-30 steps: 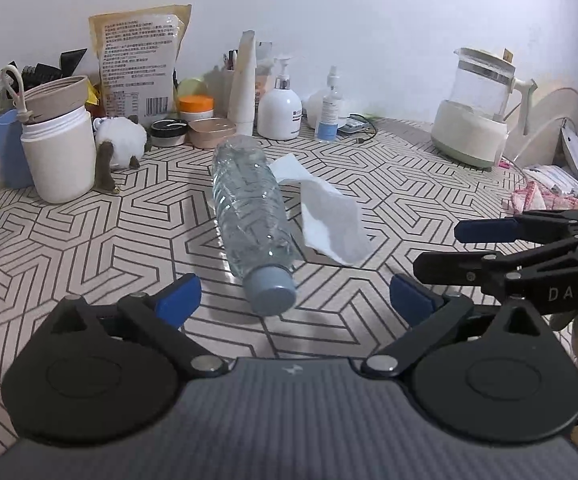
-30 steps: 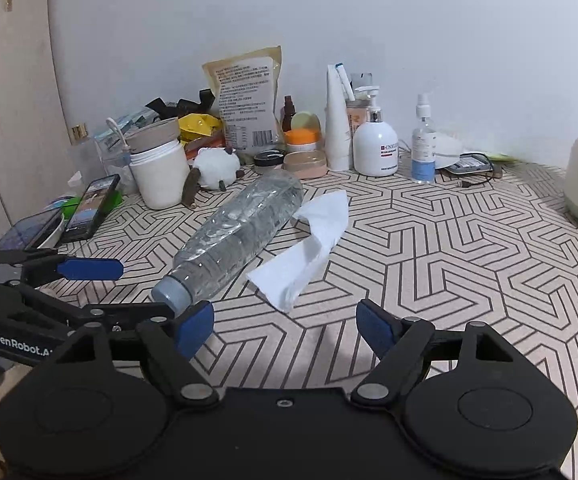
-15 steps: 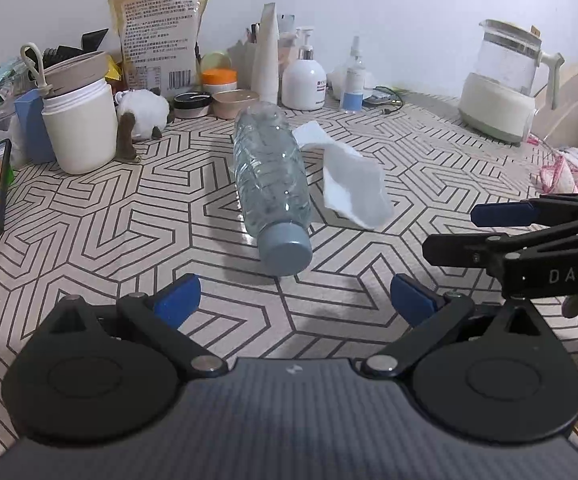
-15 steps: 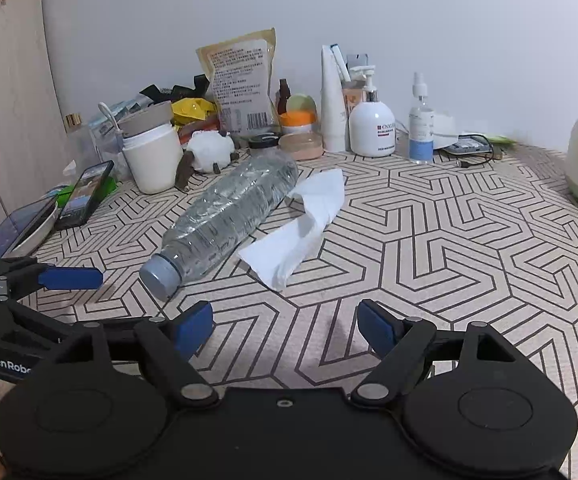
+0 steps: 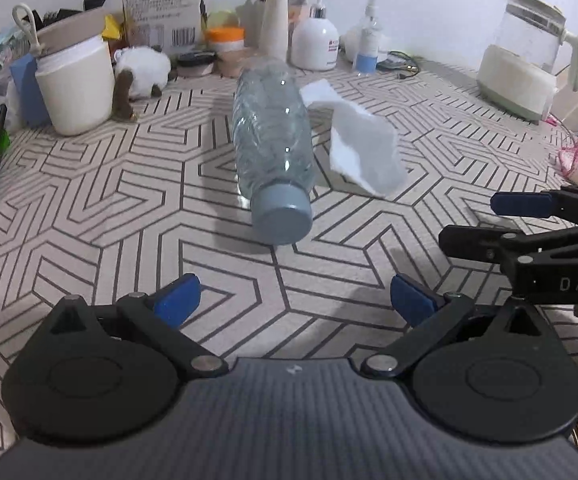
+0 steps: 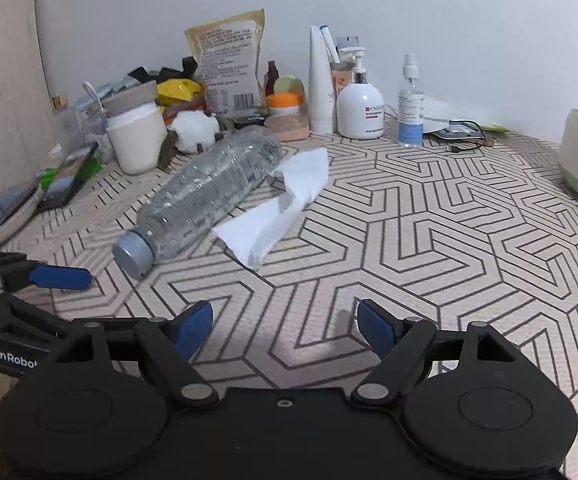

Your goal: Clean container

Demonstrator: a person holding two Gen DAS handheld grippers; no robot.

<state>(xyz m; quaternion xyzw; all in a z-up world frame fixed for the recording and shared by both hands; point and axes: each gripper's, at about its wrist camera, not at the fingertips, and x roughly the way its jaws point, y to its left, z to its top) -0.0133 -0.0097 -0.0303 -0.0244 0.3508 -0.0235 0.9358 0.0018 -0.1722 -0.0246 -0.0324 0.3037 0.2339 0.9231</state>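
Both claws, left claw (image 5: pixel 293 294) and right claw (image 6: pixel 285 326), hanging released before bottle (image 5: pixel 275 146); bottle lying capped on desk (image 5: pixel 89 208), tissue (image 5: pixel 363 158) touching its side, likely waiting for wiping.

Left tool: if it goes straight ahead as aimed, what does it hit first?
Probably the bottle's grey cap, which faces the open left tool almost dead centre. The tissue lies off to the right of that line.

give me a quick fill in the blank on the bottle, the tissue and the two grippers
1. The clear bottle is ____ on the table, not upright.
2. The bottle's cap is ____ in colour.
3. The white tissue lies on the bottle's ____ side in the left wrist view.
4. The left gripper and right gripper both hold ____.

Answers: lying; grey; right; nothing
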